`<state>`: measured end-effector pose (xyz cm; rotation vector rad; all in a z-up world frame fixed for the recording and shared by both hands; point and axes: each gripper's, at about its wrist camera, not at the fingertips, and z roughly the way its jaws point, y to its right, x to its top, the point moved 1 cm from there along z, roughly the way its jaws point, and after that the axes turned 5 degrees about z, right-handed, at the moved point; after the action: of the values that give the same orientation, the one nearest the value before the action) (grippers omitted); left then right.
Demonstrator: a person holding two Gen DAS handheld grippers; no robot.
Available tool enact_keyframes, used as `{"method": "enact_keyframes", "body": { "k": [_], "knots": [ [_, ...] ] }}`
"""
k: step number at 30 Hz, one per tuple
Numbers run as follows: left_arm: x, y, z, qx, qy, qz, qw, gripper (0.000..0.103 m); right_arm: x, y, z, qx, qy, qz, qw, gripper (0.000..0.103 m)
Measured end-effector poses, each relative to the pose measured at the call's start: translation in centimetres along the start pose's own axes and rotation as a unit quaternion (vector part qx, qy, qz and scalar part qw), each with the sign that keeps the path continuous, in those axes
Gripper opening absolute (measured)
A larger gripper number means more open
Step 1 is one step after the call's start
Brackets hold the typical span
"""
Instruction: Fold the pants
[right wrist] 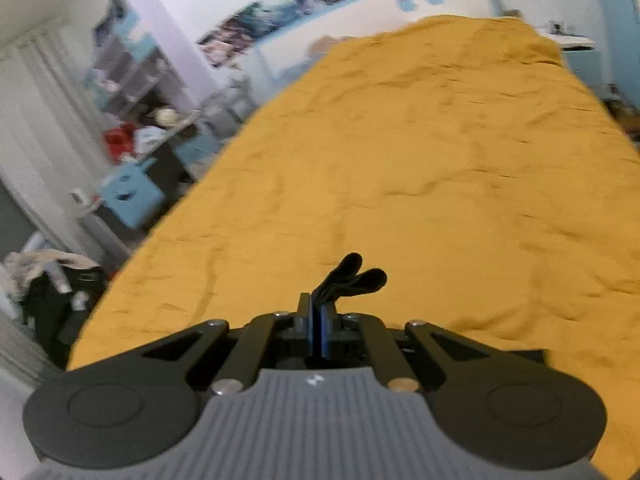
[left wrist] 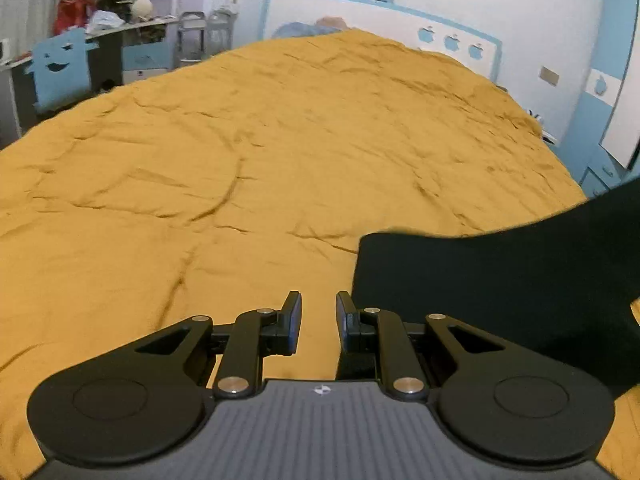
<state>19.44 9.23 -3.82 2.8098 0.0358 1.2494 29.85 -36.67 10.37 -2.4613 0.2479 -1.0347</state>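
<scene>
The black pants (left wrist: 500,280) hang lifted over the mustard-yellow bed cover (left wrist: 260,140), at the lower right of the left wrist view. My left gripper (left wrist: 318,320) is open and empty, just left of the pants' edge. In the right wrist view my right gripper (right wrist: 319,332) is shut on a folded bit of the black pants (right wrist: 352,276), which sticks up past the fingertips above the bed cover (right wrist: 440,160). The rest of the pants is hidden below the right gripper.
A white and blue headboard (left wrist: 380,20) stands at the bed's far end. A cluttered desk and shelves (left wrist: 120,20) stand to the left with a blue chair (left wrist: 60,68). A blue wardrobe (left wrist: 612,80) is on the right. A pile of clothes (right wrist: 48,280) lies on the floor left of the bed.
</scene>
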Motion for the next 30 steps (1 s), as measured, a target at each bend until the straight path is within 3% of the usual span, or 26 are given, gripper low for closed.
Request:
{"method": "enact_keyframes", "body": {
  "k": [6,11,14,18,20,22,30],
  "knots": [
    [0.4,2.6,2.8,-0.025,-0.011,0.031,0.9991,0.020,-3.8,9.6,3.7,-0.063,-0.060,0.054,0.995,0.000],
    [0.2,4.5,5.2,-0.013,-0.031,0.069,0.9970,0.020,-6.9,14.7,7.0,-0.119,-0.063,0.049,0.990,0.000],
    [-0.1,5.0,6.1,-0.010,-0.043,0.077,0.9960,0.020,-6.9,14.7,7.5,-0.113,-0.048,0.037,0.992,0.000],
    [-0.2,5.1,6.5,-0.010,-0.048,0.078,0.9957,0.020,-6.7,11.7,4.2,-0.049,0.034,-0.036,0.998,0.000],
    [-0.3,5.3,6.8,-0.014,-0.053,0.075,0.9956,0.020,-7.2,11.5,5.0,-0.097,0.032,-0.071,0.992,0.000],
    [-0.4,5.6,7.2,-0.007,-0.054,0.078,0.9954,0.020,-8.3,13.8,7.8,-0.142,0.002,-0.064,0.988,0.000],
    [-1.2,6.2,7.9,0.001,-0.062,0.098,0.9932,0.020,-10.7,16.8,11.5,-0.168,0.004,-0.063,0.984,0.000]
  ]
}}
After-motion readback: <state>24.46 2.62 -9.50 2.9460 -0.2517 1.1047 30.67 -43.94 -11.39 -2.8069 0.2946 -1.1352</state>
